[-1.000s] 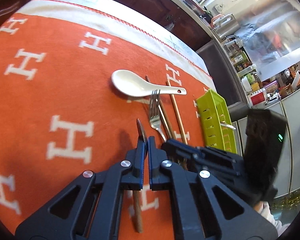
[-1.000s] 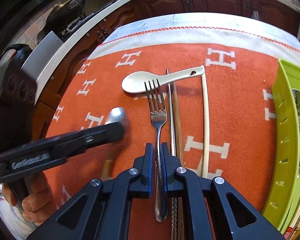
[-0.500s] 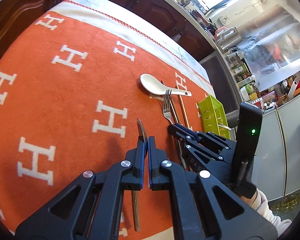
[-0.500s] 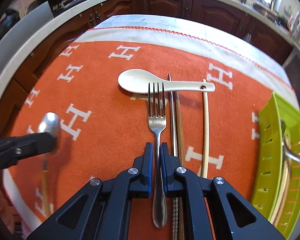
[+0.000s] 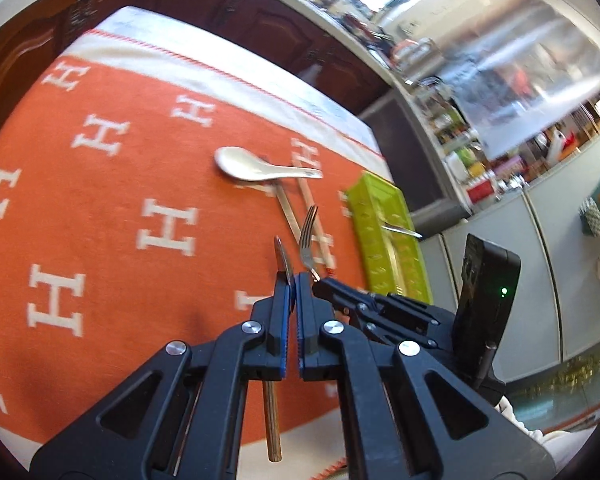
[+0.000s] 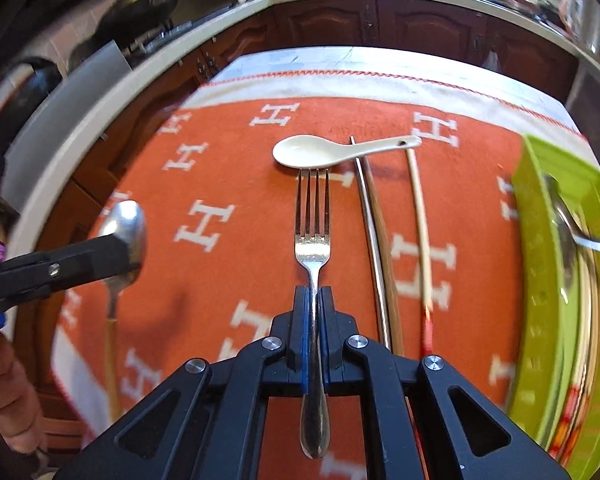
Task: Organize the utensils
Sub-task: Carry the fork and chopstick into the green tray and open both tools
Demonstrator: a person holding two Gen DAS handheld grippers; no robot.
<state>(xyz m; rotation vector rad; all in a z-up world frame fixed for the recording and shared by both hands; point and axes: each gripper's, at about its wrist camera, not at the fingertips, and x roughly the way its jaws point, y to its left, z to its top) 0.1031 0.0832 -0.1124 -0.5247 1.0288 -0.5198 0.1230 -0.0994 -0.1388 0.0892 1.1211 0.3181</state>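
Observation:
My left gripper (image 5: pixel 293 280) is shut on a metal spoon with a wooden handle (image 5: pixel 283 260), held above the orange cloth; the spoon also shows in the right wrist view (image 6: pixel 126 232). My right gripper (image 6: pixel 313 294) is shut on a steel fork (image 6: pixel 313 216), lifted off the cloth; the fork shows in the left wrist view (image 5: pixel 307 236) just right of the spoon. A white ceramic spoon (image 6: pixel 320 151) lies across several chopsticks (image 6: pixel 374 232) on the cloth. A green utensil tray (image 6: pixel 560 280) at the right holds a metal spoon (image 6: pixel 572 232).
The orange cloth with white H marks (image 5: pixel 100 200) covers the table. Dark wooden cabinets (image 6: pixel 340 20) stand beyond the far edge. The tray also shows in the left wrist view (image 5: pixel 384 232), near the table's right edge.
Both grippers have lifted with their utensils. The fork has risen off the cloth and come close beside the spoon; the left gripper has moved right, toward the right gripper.

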